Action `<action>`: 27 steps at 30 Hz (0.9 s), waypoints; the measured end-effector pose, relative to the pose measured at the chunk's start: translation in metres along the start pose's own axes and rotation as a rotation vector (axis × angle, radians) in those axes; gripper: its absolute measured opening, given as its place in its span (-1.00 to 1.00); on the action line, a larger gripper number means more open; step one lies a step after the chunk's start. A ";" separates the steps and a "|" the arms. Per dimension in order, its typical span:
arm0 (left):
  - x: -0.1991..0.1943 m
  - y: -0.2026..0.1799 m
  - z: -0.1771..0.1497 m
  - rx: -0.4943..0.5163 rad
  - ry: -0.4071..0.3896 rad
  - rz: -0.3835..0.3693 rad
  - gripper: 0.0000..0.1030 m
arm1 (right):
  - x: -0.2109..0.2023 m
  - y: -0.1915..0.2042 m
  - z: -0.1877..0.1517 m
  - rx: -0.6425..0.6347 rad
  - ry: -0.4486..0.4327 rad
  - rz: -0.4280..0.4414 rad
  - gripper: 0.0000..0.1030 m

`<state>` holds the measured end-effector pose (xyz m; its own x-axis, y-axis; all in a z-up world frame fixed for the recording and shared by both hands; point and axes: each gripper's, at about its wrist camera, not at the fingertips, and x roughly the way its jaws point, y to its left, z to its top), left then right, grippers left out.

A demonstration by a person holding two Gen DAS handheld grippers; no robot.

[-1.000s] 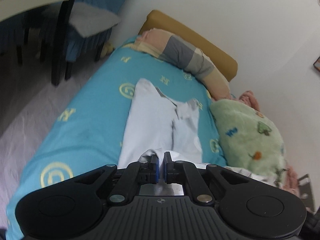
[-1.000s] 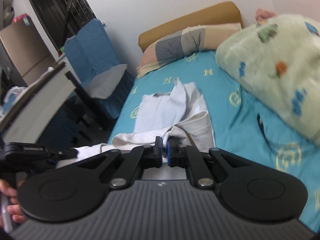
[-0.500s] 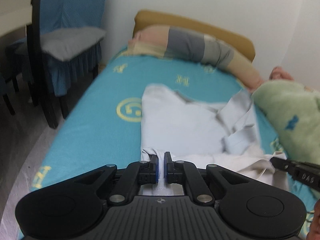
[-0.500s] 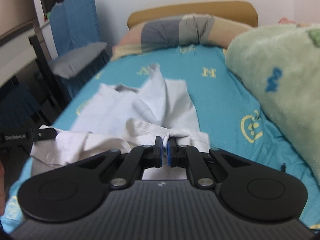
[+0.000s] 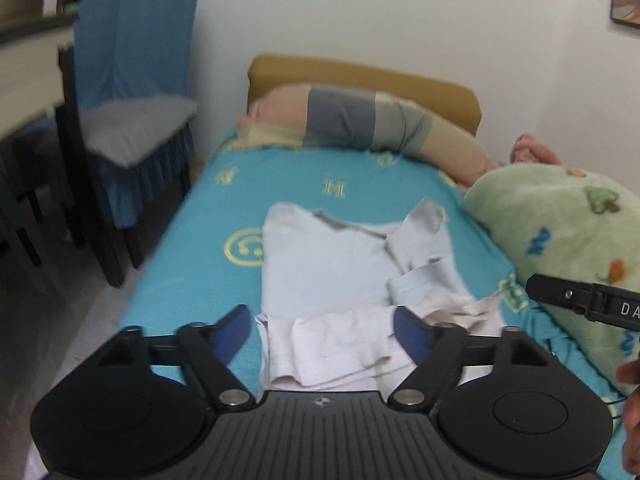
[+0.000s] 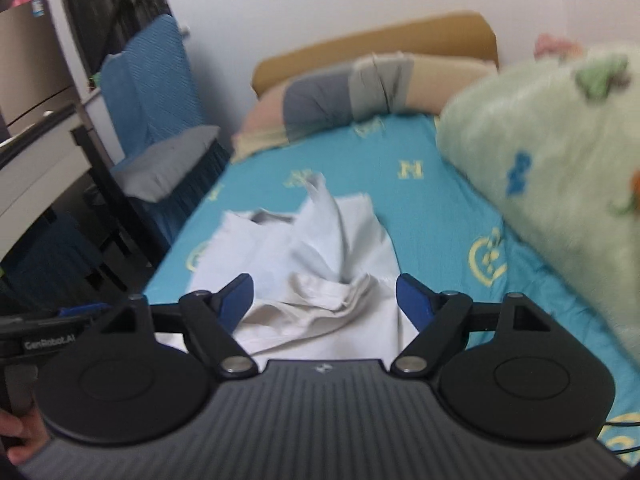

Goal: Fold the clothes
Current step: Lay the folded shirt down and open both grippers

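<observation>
From the left wrist view, our left tool (image 5: 322,326) stands wide apart, its jaws having just been opening; the near hem of the pale shirt (image 5: 332,272) lies between the blue pads (image 5: 232,330) but neither pad presses on it, so nothing is held. The shirt lies along the middle of the bed (image 5: 192,248), on its turquoise sheet with yellow marks, with the collar end toward the headboard (image 5: 360,76) and a crumpled fold of cloth on the side nearer the green blanket (image 5: 560,232). A striped pillow (image 5: 360,124) lies against the headboard. Beside the bed, on the side away from the blanket, stands a chair (image 5: 136,120) with a blue cover and a grey cushion. The other tool's black arm reaches in over the blanket's edge.

From the right wrist view, our right tool (image 6: 324,300) is likewise spread wide, its jaws having just been opening, and the bunched white cloth of the shirt (image 6: 320,256) sits loose between its pads (image 6: 412,300), gripped by neither. The shirt rests on the bed (image 6: 432,216) just beside the green blanket (image 6: 540,140), with one ridge of cloth standing up along its middle. The picture is blurred, so finer folds cannot be told.
</observation>
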<state>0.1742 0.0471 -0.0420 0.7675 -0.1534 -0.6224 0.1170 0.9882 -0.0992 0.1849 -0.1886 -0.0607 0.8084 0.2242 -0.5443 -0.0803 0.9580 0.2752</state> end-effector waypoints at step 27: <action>-0.175 -0.068 -0.085 0.144 -0.242 -0.017 0.91 | -0.175 0.038 -0.070 -0.107 -0.199 0.078 0.55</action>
<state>-0.0216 0.0066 0.0073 0.8909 -0.1820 -0.4161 0.2064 0.9784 0.0142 -0.0006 -0.1791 -0.0099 0.8956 0.2683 -0.3548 -0.1993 0.9551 0.2191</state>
